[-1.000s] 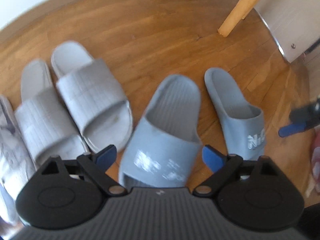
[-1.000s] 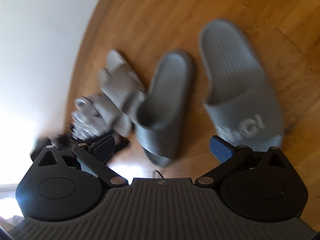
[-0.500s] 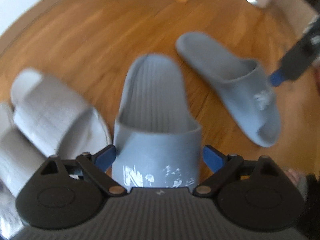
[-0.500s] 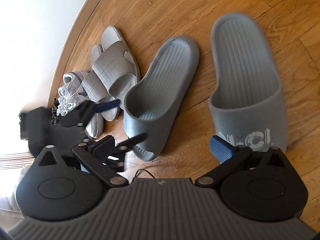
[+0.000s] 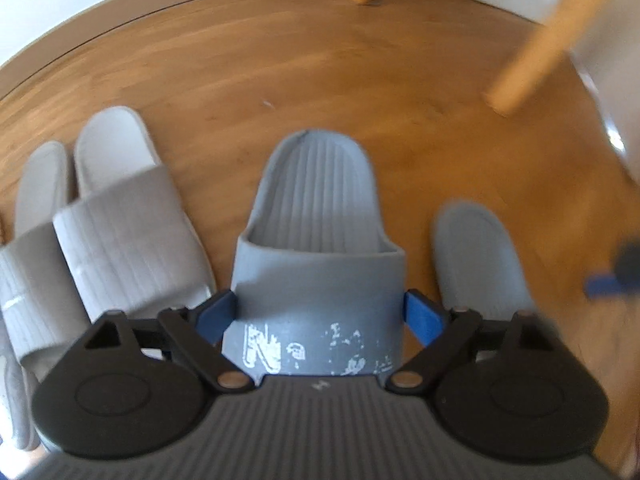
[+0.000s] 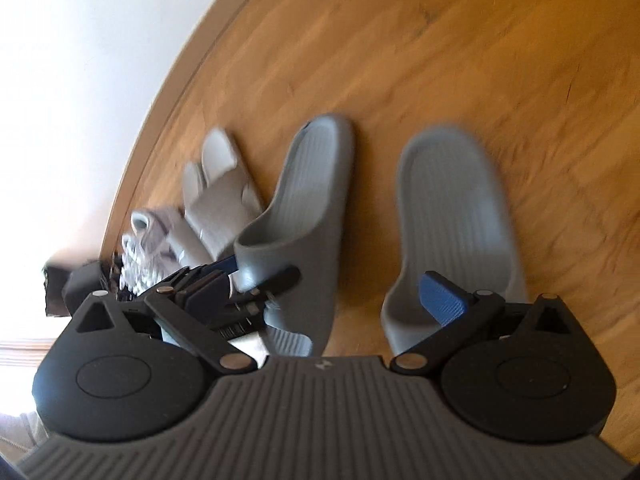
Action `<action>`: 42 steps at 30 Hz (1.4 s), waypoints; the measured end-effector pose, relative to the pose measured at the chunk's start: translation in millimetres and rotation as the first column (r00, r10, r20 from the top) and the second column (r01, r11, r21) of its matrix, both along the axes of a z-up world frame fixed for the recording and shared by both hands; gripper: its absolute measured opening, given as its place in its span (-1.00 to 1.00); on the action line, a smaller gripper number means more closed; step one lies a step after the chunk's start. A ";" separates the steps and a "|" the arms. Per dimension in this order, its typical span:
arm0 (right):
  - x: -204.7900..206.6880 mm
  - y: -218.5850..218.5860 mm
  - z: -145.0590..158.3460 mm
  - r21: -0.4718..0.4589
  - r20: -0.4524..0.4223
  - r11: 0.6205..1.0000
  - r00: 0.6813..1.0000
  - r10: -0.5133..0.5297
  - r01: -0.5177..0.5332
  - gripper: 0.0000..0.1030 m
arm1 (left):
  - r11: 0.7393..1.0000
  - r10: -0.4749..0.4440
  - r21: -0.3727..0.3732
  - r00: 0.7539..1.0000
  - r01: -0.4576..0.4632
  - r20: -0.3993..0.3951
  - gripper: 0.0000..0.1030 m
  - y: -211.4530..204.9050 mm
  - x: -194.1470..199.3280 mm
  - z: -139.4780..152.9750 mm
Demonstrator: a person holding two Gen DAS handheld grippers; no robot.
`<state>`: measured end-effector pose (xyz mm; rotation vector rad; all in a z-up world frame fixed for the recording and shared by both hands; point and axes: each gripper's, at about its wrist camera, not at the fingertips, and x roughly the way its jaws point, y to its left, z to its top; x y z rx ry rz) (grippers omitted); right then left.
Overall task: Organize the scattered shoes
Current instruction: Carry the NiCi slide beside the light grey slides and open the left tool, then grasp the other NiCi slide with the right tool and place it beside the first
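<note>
A grey-blue slide (image 5: 320,208) lies on the wooden floor, heel away from me, with its printed strap between the fingers of my left gripper (image 5: 320,314). The jaws are closing and both blue pads (image 5: 218,312) touch the strap's sides. The right wrist view shows this slide (image 6: 308,208) with the left gripper's fingers (image 6: 280,276) around its strap. Its mate (image 5: 476,248) lies just to the right, roughly parallel. My right gripper (image 6: 320,296) is open beside the mate (image 6: 452,208), its right pad (image 6: 440,296) over that strap, holding nothing.
Two light grey ribbed slippers (image 5: 120,216) lie side by side left of the held slide. White sneakers (image 6: 148,240) sit beyond them by the wall. Wooden chair legs (image 5: 536,48) stand at the far right. A white wall and skirting (image 5: 120,4) run along the back.
My left gripper has come down over the slide, which now lies straight between its fingers, and the pads have closed in on the strap. The right gripper has shifted towards the mate.
</note>
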<state>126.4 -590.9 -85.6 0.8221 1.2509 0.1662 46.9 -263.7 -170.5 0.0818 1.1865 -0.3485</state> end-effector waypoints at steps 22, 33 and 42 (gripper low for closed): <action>36.0 7.4 -30.8 -0.041 -0.027 0.998 0.998 0.048 -0.049 0.99 | 0.884 0.439 -0.119 0.890 -0.452 -0.122 0.82 53.7 57.8 -7.0; -2.2 -10.6 -34.4 -0.121 -0.053 0.990 0.996 -0.072 0.065 0.99 | 0.921 0.110 -0.339 0.963 -0.192 -0.247 0.83 49.6 29.4 4.2; -48.2 14.5 -41.2 -0.330 -0.084 0.943 0.996 0.015 -0.042 0.99 | 0.935 0.072 -0.307 0.945 -0.175 -0.319 0.83 58.0 0.8 8.2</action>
